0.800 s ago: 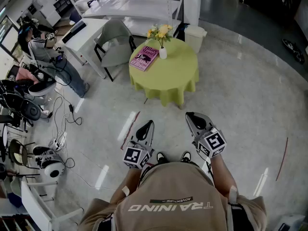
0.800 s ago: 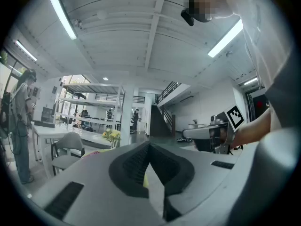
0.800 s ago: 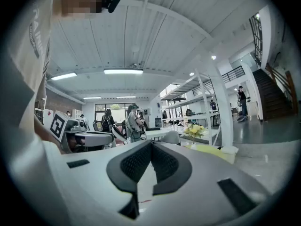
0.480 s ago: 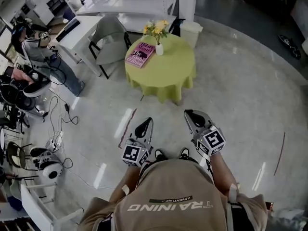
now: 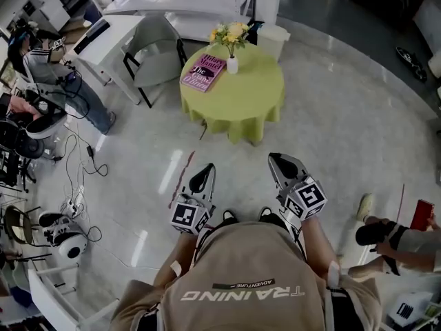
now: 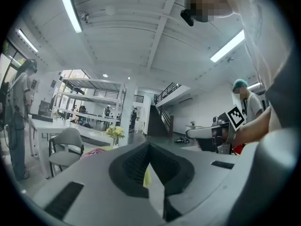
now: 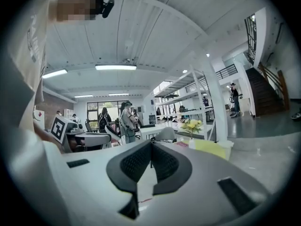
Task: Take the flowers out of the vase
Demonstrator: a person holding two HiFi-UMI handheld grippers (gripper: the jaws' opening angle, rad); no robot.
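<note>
Glossy floor (image 5: 331, 129) is filling most of the head view, and a round green surface (image 5: 234, 105) is sitting upper centre, well apart from both grippers. White vase (image 5: 233, 65) holding the yellow flowers (image 5: 231, 33) is standing near its far edge, beside a pink book (image 5: 203, 73). Left hand-held gripper (image 5: 204, 173) and right hand-held gripper (image 5: 281, 163) are both showing jaws pressed together, carrying nothing. Likely trouble: tugging stems without steadying the small vase is risking tipping it onto the book.

Yellow flowers (image 5: 231, 32); white vase (image 5: 233, 65); lime-green tablecloth (image 5: 240, 101); pink book (image 5: 202, 74); grey chair (image 5: 157, 62).
</note>
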